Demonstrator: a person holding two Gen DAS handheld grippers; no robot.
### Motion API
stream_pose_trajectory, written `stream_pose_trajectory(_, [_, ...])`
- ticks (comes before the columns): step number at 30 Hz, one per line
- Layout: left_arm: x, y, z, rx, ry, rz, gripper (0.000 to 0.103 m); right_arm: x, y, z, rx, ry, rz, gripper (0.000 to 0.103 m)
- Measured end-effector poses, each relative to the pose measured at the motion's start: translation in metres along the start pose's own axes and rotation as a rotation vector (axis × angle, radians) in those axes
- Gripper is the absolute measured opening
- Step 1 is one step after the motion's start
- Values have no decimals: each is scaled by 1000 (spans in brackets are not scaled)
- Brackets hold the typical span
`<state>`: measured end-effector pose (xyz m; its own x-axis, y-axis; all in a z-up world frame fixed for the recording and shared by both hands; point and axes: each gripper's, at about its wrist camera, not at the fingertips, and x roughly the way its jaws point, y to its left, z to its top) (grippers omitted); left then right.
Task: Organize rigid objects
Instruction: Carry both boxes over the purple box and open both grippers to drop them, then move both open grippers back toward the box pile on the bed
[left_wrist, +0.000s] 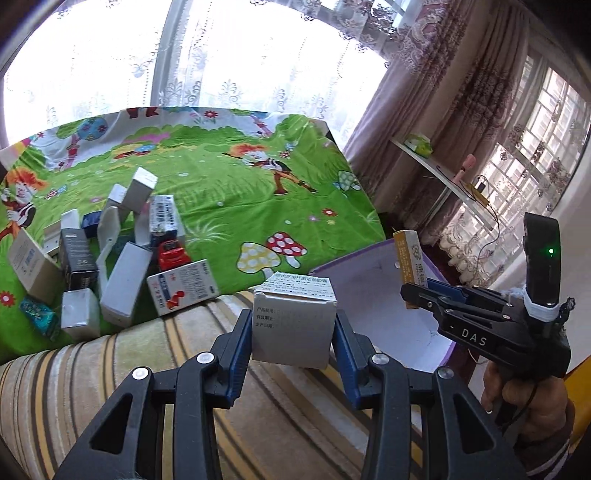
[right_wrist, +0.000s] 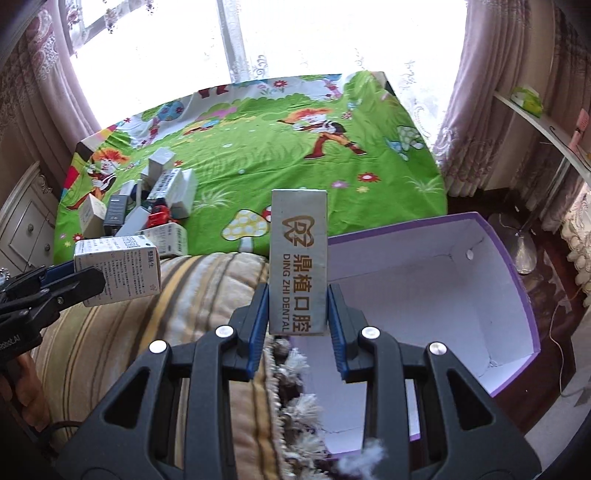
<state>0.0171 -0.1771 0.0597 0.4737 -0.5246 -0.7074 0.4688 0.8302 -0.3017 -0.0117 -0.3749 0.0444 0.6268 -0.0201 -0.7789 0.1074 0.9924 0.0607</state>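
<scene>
The left gripper (left_wrist: 293, 332) clamps a white carton (left_wrist: 295, 317) between its blue pads, over the striped cushion (left_wrist: 166, 350) at the bed's near edge. The right gripper (right_wrist: 297, 325) pinches a tall grey dental box (right_wrist: 298, 258) upright, above the near left rim of the open purple box (right_wrist: 517, 295). More cartons and a red toy car (left_wrist: 171, 253) lie heaped (left_wrist: 110, 251) at the left of the green sheet (left_wrist: 240, 184).

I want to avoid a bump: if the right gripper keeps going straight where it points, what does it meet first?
Likely the purple box: the right gripper, shut on the dental box, points over its open white inside, though depth is unclear.
</scene>
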Motion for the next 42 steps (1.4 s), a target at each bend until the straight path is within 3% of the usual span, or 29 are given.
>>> stream_pose_trajectory(14, [45, -70, 9, 94, 91, -142, 45, -5, -60, -16, 118, 1, -146, 35])
stream_pose_trajectory(16, [51, -74, 10, 111, 107, -141, 49, -5, -63, -16, 125, 4, -155, 35])
stream_pose_trajectory(17, [53, -75, 9, 118, 108, -137, 57, -5, -64, -17, 127, 7, -155, 36])
stream_pose_trajectory(20, [49, -74, 8, 126, 95, -140, 68, -5, -65, -17, 140, 8, -143, 50])
stream_pose_trajectory(25, [45, -64, 8, 106, 87, -115, 69, -6, -60, -15, 129, -2, -146, 56])
stream_pose_trajectory(32, [36, -51, 8, 82, 70, -67, 70, -16, -47, -10, 84, -53, -221, 89])
stream_pose_trajectory(36, [28, -40, 7, 69, 46, -9, 70, -18, -38, -7, 54, -69, -251, 90])
stream_pose_trajectory(42, [12, -5, 3, -10, -5, 71, 70, -20, -27, -6, 7, -107, -217, 90])
